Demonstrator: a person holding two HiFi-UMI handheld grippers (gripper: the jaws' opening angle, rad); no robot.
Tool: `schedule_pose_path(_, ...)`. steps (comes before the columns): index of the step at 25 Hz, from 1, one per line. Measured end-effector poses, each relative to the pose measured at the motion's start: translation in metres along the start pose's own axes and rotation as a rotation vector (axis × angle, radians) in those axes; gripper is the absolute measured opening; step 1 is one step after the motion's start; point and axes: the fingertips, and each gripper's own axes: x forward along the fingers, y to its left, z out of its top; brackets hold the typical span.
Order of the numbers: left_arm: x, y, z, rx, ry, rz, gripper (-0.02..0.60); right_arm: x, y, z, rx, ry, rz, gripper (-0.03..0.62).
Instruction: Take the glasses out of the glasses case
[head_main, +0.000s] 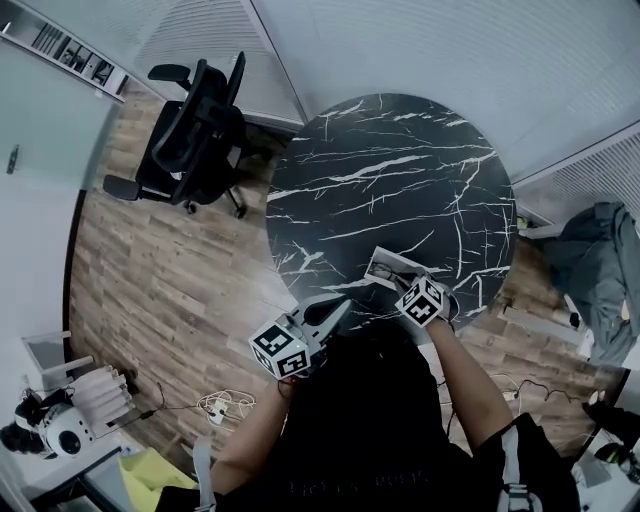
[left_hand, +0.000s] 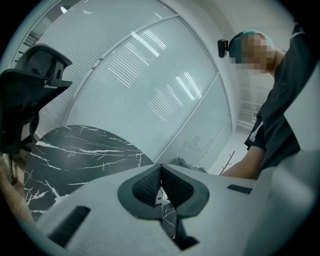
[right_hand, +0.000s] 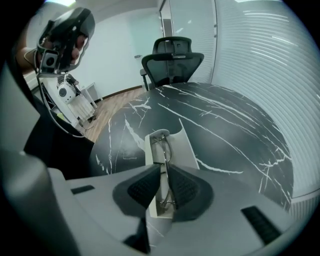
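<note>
A pale glasses case (right_hand: 183, 148) lies open on the round black marble table (right_hand: 230, 125), near its front edge. Thin wire-framed glasses (right_hand: 163, 148) rest along the case's left wall. My right gripper (right_hand: 164, 189) is down in the case, its dark pads (right_hand: 182, 191) closed on the near end of the glasses. From the head view, the case (head_main: 378, 262) shows just beyond the right gripper (head_main: 405, 285). My left gripper (head_main: 343, 305) hovers at the table's front edge, left of the case. In its own view the left gripper (left_hand: 161, 184) is shut with nothing held.
A black office chair (head_main: 195, 130) stands on the wooden floor beyond the table's left side. Slatted glass walls run behind the table. A grey garment (head_main: 600, 260) lies at the right. Cables and a camera rig (head_main: 50, 425) sit on the floor at lower left.
</note>
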Motion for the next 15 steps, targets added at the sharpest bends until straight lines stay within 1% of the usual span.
schedule_pose_path(3,0.001,0.000,-0.001,-0.001,0.006,-0.006,0.018,0.006,0.000,-0.001,-0.012,0.038,-0.004,0.034)
schedule_pose_path(9,0.001,0.000,-0.001,-0.003,0.017,-0.016,0.018,0.024,0.002,0.001,-0.098,0.098,-0.003,0.034)
schedule_pose_path(11,0.000,0.000,-0.001,-0.002,0.016,-0.015,0.018,0.029,0.000,0.001,-0.119,0.117,-0.023,0.034)
schedule_pose_path(15,-0.003,0.001,0.000,-0.003,0.015,-0.013,0.018,0.029,-0.002,0.003,-0.153,0.118,-0.056,0.034)
